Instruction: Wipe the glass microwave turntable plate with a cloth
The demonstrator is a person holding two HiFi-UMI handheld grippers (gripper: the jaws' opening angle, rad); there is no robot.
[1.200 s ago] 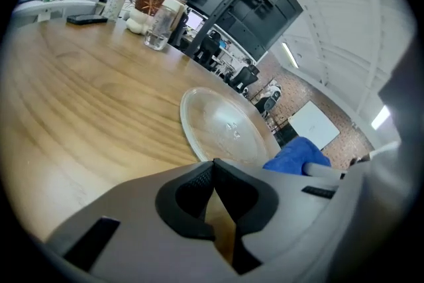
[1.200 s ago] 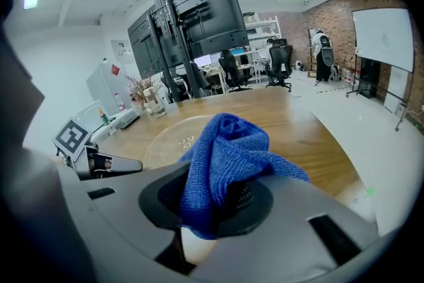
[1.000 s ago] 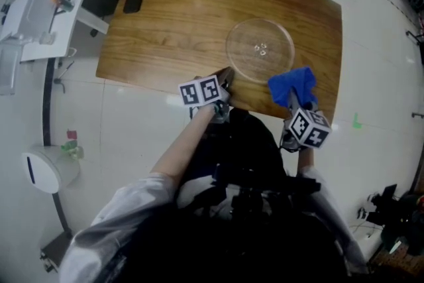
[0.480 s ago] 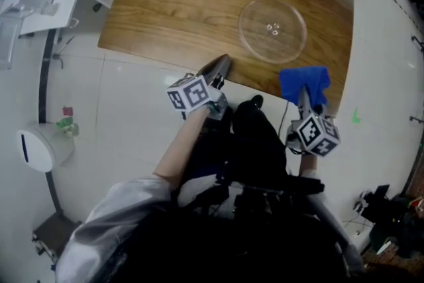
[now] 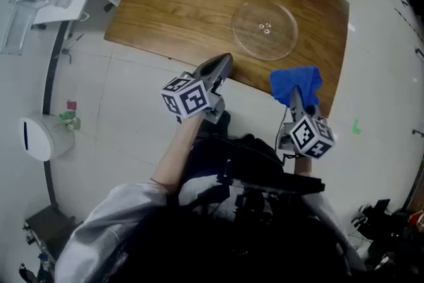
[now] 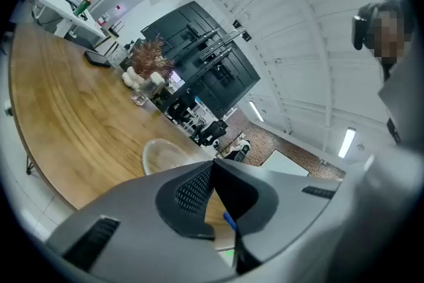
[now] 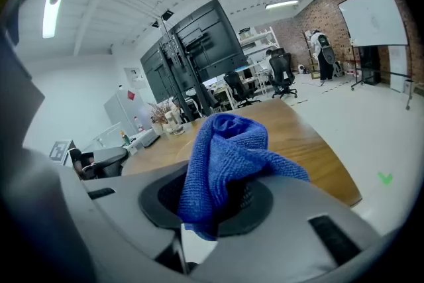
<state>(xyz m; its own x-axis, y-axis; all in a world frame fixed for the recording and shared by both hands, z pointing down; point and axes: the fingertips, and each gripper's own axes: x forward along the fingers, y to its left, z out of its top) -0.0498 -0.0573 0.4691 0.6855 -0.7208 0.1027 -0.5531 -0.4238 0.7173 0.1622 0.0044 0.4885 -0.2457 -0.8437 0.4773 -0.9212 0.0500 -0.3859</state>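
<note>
1. Gripping a bunched blue microfibre cloth (image 5: 296, 81), the right claw (image 5: 293, 97) hangs just off the brown wooden surface (image 5: 172, 10) at its near edge.
2. The round clear glass turntable plate (image 5: 265, 30) lies flat on the surface ahead of that claw, slightly left, apart from the cloth.
3. The left claw (image 5: 220, 65) has its jaws pressed together on nothing; the plate lies ahead to its right.
</note>
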